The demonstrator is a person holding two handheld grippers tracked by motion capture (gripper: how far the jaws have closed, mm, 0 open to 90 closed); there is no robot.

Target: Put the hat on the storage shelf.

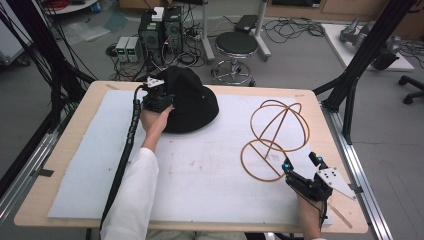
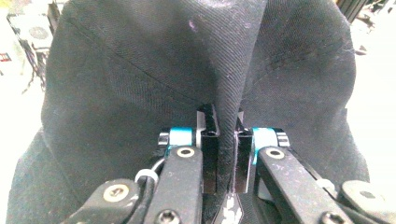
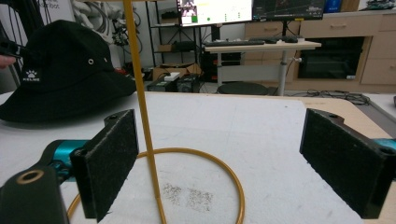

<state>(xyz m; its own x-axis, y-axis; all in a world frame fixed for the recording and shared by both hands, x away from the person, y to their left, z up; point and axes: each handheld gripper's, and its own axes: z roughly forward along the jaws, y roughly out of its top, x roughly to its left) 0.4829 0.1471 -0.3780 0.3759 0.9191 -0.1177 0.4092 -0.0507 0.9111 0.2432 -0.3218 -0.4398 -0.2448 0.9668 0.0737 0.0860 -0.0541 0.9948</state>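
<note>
The left gripper (image 1: 161,98) sits at the near left side of a black bucket hat (image 1: 192,100), toward the far left part of the white mat (image 1: 200,165) that covers the tabletop (image 1: 65,145). In the left gripper view its jaws are pressed together on a raised fold of the hat's (image 2: 140,84) black cloth, which stands up between the two pads (image 2: 209,154). The hat rests on the mat with its brim flat and its crown toward the far edge.

The right gripper (image 1: 302,167) lies low near the near right corner of the tabletop, its jaws spread wide. A wire hat stand (image 1: 275,135) of thin yellow-brown rod stands on the mat just beyond it, right of the hat and well apart from it. In the right gripper view the stand's ring base (image 3: 205,158) lies on the mat between the open pads (image 3: 112,163), and its upright rod rises just beside the left pad; whether the two touch I cannot tell.
</note>
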